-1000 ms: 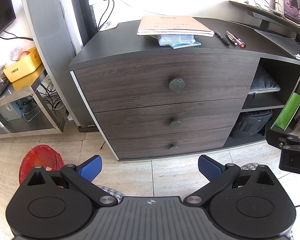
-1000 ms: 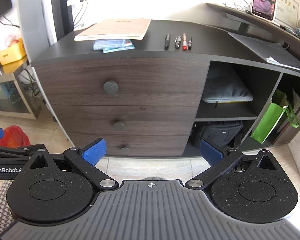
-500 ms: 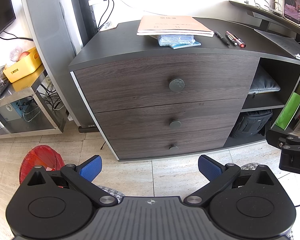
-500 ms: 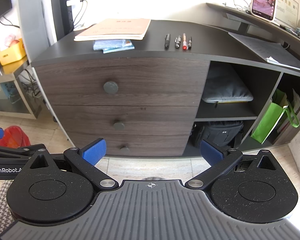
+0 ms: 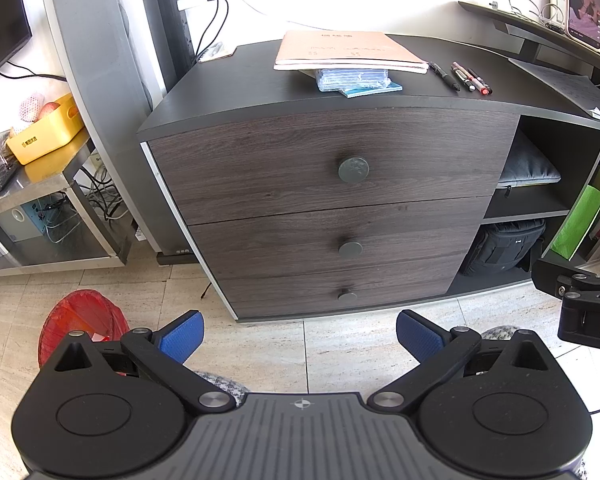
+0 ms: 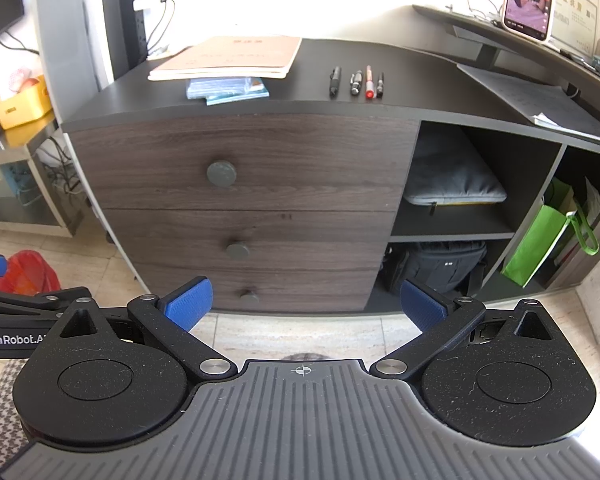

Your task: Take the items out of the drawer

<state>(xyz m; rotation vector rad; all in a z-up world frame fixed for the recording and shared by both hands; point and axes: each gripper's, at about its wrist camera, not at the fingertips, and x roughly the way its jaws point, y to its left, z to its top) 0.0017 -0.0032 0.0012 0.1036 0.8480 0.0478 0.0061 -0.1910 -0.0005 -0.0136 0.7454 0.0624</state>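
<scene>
Both the left gripper (image 5: 300, 332) and right gripper (image 6: 303, 304) are held with jaws spread wide and empty, unchanged from a second ago. Beyond, the top drawer (image 5: 332, 160) is seen shut; no step is begun.

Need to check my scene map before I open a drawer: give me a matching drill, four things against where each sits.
Things:
1. pens
2. grey pouch
3. black bag
4. green bag

Places:
A. lower open shelf
B. cabinet top, right of the notebooks
C. far-right compartment
D. upper open shelf

Pairs: 1-B, 2-D, 3-A, 4-C
</scene>
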